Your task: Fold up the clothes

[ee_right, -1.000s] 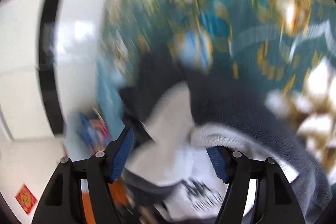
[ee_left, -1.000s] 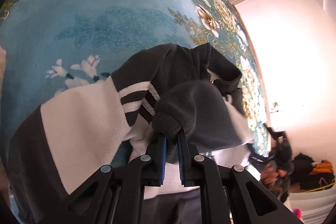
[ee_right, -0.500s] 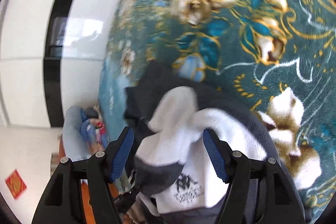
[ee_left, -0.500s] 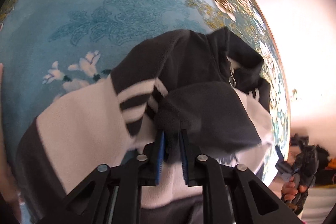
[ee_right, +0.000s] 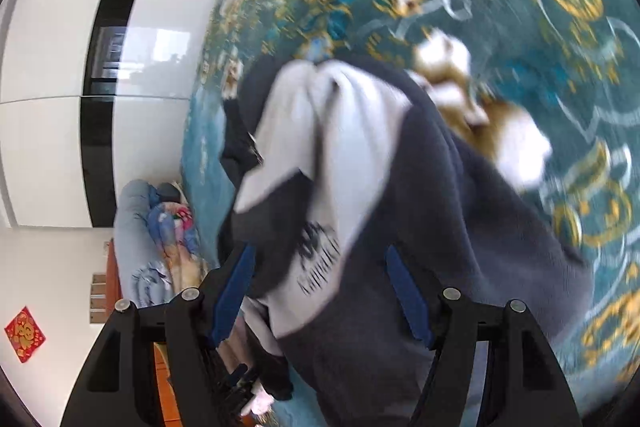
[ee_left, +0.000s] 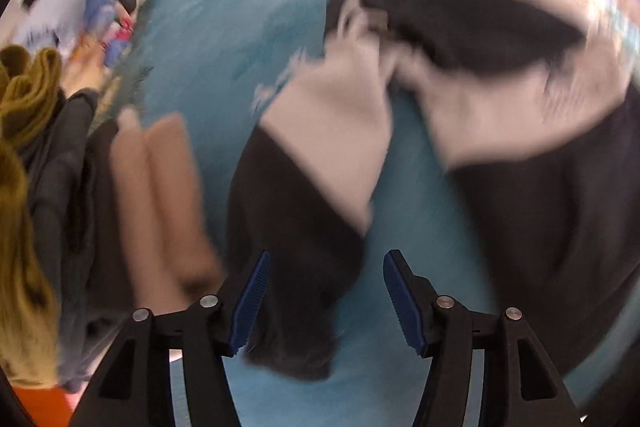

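Observation:
A dark grey and white fleece jacket (ee_left: 460, 131) lies on a teal floral carpet (ee_left: 224, 67). The left wrist view is blurred. One sleeve with a dark cuff (ee_left: 296, 247) stretches toward my left gripper (ee_left: 324, 299), which is open and empty just above the cuff. In the right wrist view the same jacket (ee_right: 420, 227) lies crumpled, its white panel with dark lettering (ee_right: 320, 259) on top. My right gripper (ee_right: 320, 295) is open and empty over it.
A pile of other clothes, olive (ee_left: 24, 99), grey and tan (ee_left: 160, 203), lies left of the sleeve. A bundle of blue bedding (ee_right: 148, 227) sits at the carpet's edge. White wardrobe doors (ee_right: 52, 67) stand behind it.
My left gripper has let go of the dark sleeve fold and opened, then swung left and down toward the cuff. The right gripper stayed open and moved closer over the jacket.

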Demonstrator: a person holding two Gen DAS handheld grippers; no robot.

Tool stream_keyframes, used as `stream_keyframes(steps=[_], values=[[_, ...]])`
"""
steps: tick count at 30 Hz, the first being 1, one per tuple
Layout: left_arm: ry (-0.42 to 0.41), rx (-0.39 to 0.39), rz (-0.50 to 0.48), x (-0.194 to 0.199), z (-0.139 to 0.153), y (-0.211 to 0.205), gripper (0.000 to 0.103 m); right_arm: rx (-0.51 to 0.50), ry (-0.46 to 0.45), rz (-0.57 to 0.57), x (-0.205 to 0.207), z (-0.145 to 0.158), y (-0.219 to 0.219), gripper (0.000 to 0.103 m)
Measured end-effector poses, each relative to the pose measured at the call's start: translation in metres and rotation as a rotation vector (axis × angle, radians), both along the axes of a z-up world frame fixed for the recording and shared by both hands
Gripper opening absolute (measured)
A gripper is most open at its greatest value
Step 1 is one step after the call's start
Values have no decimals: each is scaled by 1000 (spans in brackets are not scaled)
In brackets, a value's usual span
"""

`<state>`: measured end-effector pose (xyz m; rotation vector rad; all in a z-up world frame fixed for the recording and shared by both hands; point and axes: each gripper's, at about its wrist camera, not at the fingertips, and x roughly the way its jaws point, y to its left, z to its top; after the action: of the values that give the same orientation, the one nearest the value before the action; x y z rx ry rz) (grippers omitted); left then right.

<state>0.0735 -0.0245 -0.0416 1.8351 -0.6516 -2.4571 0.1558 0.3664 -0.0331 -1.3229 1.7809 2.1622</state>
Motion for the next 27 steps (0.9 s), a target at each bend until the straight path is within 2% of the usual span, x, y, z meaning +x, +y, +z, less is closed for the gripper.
stream_keyframes(steps=[1, 6, 9, 10, 12, 14, 15, 17, 20, 21, 25, 27], values=[[-4, -56, -18, 7, -10, 1, 63, -8, -8, 2, 3, -2, -4, 70], [-14, -179, -78, 17, -42, 4, 63, -1, -33, 32, 7, -5, -19, 70], [-15, -181, -83, 14, -46, 2, 64, 8, -30, 36, 8, 0, -20, 70], [-16, -181, -85, 13, -48, 2, 62, 12, -28, 36, 9, 2, -20, 70], [-21, -173, -88, 10, -49, 1, 53, 16, -26, 32, 11, 4, -18, 70], [-27, -188, -75, 9, -48, -3, 19, 15, -27, 24, 14, 4, -16, 70], [-30, -198, -67, 8, -47, -5, 17, 12, -28, 22, 16, 4, -16, 70], [-44, -155, -60, 6, -40, -8, 13, 11, -28, 21, 17, 4, -15, 70], [-73, 30, -24, -3, -11, -16, 13, 11, -22, 16, 17, 6, -17, 70], [-94, 132, 2, -7, 0, -19, 12, 10, -20, 12, 17, 7, -17, 70], [-195, 780, 161, -35, 52, -45, 12, 5, -20, 0, 20, 7, -13, 70], [-183, 1003, 175, -50, 81, -53, 12, 1, -21, -3, 22, 6, -11, 70]])
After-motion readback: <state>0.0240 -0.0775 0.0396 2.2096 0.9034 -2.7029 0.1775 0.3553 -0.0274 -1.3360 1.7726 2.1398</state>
